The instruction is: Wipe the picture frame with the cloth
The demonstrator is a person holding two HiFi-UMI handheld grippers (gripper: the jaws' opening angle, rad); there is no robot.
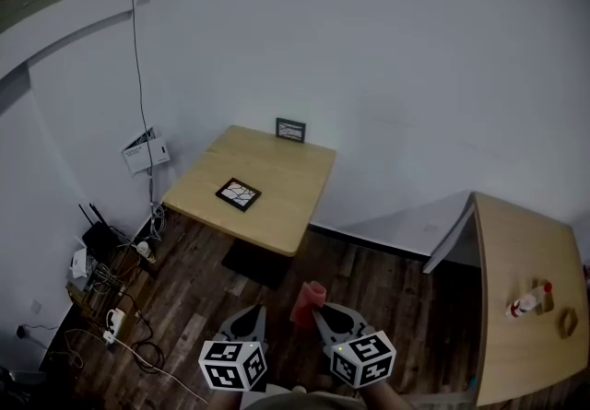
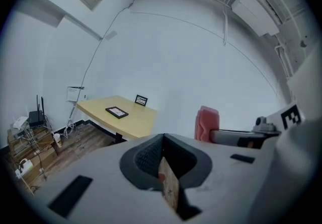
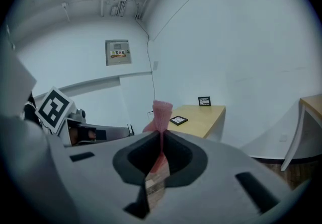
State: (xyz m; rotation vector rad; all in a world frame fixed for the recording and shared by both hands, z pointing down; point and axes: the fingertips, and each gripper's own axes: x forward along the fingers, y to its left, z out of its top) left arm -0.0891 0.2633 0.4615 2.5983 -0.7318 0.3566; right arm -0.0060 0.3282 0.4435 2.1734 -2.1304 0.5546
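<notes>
Stands well back from the pale wooden table (image 1: 277, 164), pinching a pink ribbed cloth (image 3: 162, 111) upright between the shut jaws of the right gripper (image 3: 161, 136). Carries the left gripper (image 2: 162, 140) just beside it, jaws pressed together on nothing. Faces one black picture frame (image 1: 238, 193) lying flat on the tabletop, another frame (image 1: 290, 129) upright at its far edge.
</notes>
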